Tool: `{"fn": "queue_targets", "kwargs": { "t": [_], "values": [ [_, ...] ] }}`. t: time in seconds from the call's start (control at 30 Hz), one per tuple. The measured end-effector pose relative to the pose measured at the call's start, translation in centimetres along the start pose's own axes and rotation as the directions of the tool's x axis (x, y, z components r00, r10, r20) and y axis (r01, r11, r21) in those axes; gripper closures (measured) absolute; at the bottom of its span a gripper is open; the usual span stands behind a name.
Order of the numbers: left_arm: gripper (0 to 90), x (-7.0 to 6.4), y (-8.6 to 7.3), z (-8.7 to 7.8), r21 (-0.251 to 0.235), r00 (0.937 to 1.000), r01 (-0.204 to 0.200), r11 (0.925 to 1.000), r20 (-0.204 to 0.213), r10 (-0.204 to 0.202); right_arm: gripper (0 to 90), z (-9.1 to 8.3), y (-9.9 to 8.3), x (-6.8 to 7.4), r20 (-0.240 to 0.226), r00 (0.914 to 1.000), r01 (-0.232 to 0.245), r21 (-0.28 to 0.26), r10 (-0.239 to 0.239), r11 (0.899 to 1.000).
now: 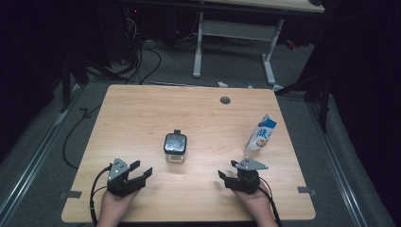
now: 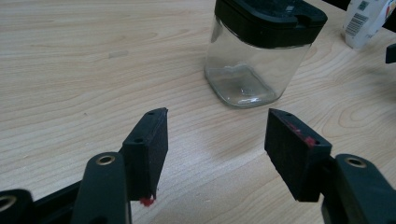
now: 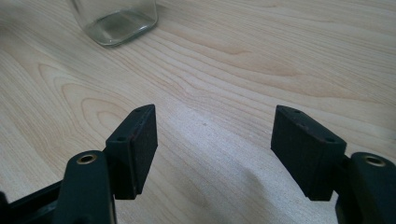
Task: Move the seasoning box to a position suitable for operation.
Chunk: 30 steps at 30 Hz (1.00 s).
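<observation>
A square clear glass jar [image 1: 175, 147] with a black lid stands upright at the middle of the wooden table [image 1: 142, 113]. The same jar [image 2: 254, 51] rises just ahead of my left gripper [image 2: 217, 135], which is open with nothing between its jaws. My left gripper [image 1: 141, 170] rests near the front left of the table, held by a hand. My right gripper [image 1: 228, 169] sits at the front right, also open and empty. In the right gripper view my gripper [image 3: 215, 133] hovers over bare wood, with the jar's base [image 3: 116, 18] at the top left.
A blue and white pouch [image 1: 261, 134] stands to the right of the jar, and its barcoded corner [image 2: 366, 21] shows past the jar. A round cable hole [image 1: 225, 100] sits near the table's far edge. Desk legs and cables lie on the floor beyond.
</observation>
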<state>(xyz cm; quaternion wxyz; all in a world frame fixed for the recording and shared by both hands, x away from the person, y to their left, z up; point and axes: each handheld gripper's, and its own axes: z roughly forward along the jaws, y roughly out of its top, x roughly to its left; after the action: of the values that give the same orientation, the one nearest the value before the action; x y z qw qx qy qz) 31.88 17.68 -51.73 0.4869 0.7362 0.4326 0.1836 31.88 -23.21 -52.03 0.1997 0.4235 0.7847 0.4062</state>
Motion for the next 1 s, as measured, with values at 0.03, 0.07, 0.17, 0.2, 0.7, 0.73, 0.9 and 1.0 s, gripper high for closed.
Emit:
{"fn": "queue_targets", "kwargs": {
  "t": [0.03,0.07,0.17,0.2,0.7,0.73,0.9,1.0],
  "values": [
    [39.5,-0.2,0.1,0.0,-0.011,0.9997,-0.012,0.9999,-0.022,0.012,33.4,0.1,-0.1,0.0,-0.007,1.0,-0.001,-0.005,0.001,1.0],
    [39.6,-0.2,0.1,0.0,-0.011,0.9997,-0.012,0.9999,-0.022,0.012,33.4,0.1,-0.1,0.0,-0.007,1.0,-0.001,-0.005,0.001,1.0],
    [38.8,-0.6,0.4,0.4,-0.005,0.9982,-0.029,0.9996,-0.053,0.029,33.5,0.3,-0.1,0.0,-0.009,0.9999,0.006,0.0,-0.006,1.0],
    [39.2,-0.6,0.4,0.4,-0.005,0.9982,-0.029,0.9996,-0.053,0.029,33.5,0.3,-0.1,0.0,-0.009,0.9999,0.006,0.0,-0.006,1.0],
    [82.6,1.2,3.2,4.0,0.021,0.9985,0.003,0.9998,-0.055,-0.002,52.1,0.3,-0.5,0.4,-0.039,0.9992,-0.007,-0.015,0.006,1.0],
    [85.7,1.2,3.2,4.0,0.021,0.9985,0.003,0.9998,-0.055,-0.002,52.1,0.3,-0.5,0.4,-0.039,0.9992,-0.007,-0.015,0.006,1.0],
    [90.0,1.5,5.2,6.8,0.022,0.9975,-0.024,0.9995,-0.066,0.026,54.6,0.3,-0.6,0.4,-0.011,0.9999,-0.003,-0.01,0.002,1.0],
    [90.0,1.4,5.7,7.9,0.021,0.9958,-0.053,0.9984,-0.073,0.055,54.6,0.4,-0.6,0.4,-0.011,0.9999,-0.003,-0.006,0.003,1.0]
  ]
}}
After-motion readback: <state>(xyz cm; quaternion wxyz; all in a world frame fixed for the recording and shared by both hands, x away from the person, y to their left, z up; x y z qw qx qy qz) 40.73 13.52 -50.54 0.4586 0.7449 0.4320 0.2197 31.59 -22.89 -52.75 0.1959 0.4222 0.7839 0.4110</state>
